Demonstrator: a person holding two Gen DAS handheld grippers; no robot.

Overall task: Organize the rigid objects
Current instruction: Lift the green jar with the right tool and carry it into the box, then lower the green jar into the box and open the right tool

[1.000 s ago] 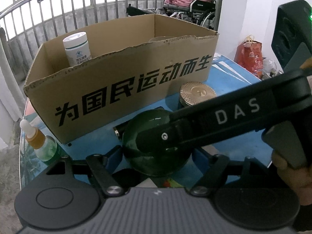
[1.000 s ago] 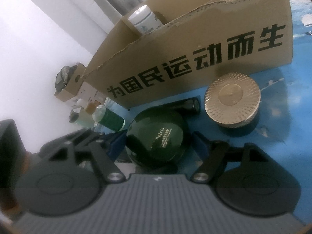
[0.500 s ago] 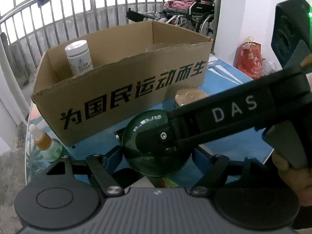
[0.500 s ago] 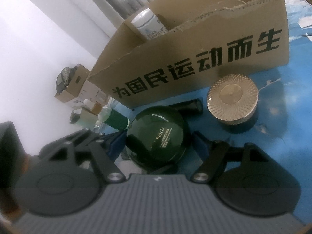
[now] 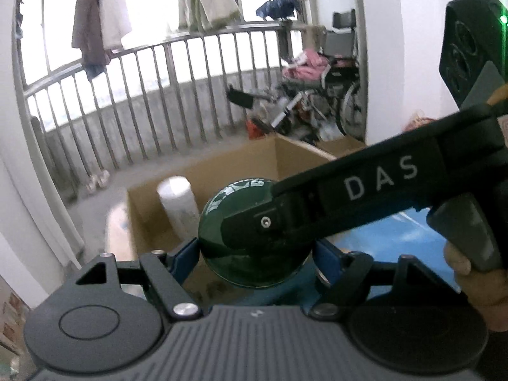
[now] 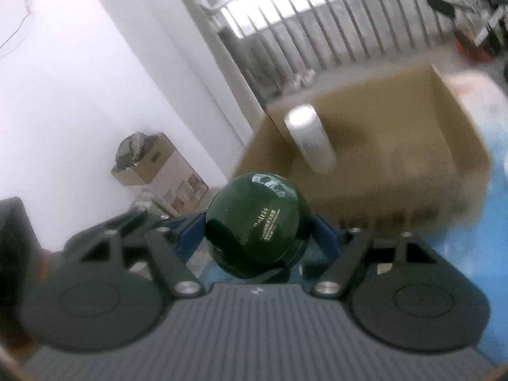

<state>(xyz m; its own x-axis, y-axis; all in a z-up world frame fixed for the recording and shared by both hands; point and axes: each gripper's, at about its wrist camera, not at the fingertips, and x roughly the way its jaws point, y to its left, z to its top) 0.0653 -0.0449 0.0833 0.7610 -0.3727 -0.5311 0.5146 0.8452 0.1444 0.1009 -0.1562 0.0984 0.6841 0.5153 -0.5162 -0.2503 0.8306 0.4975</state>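
Both grippers have risen since the earlier frames, carrying the dark green round jar (image 5: 254, 238) up off the blue surface (image 5: 409, 231); the gold-lidded jar, the dropper bottle and the black tube seen around it before are now out of frame, and the cardboard box (image 6: 390, 146) has dropped lower and looks blurred.

Jar: one, squat and domed, no clear long axis. Glossy curved top faces up and toward the lens; gold lettering shows in the right wrist view (image 6: 263, 222). It sits low centre in both frames, in front of the box and clear of the surface.

Left gripper (image 5: 255, 250): jaws clenched on the jar, blue pads pressed against its left and right flanks. Tilted downward, pointing toward the box.

Right gripper (image 6: 258, 231): jaws likewise grasping the same jar, blue pads on both sides. In the left wrist view its black finger marked DAS (image 5: 365, 190) reaches in from the right edge, slanting down-left, tip lying on the jar's face. A hand (image 5: 476, 282) grips its handle at lower right.

Box: one, open-topped, mid-frame behind the jar. Inside, one white cylindrical bottle (image 6: 309, 136) stands upright near the left end, long axis vertical.

Background: metal railing (image 5: 143, 95) across the upper frame, clothes hanging above it; one small open carton (image 6: 149, 165) against the white wall at left in the right wrist view.
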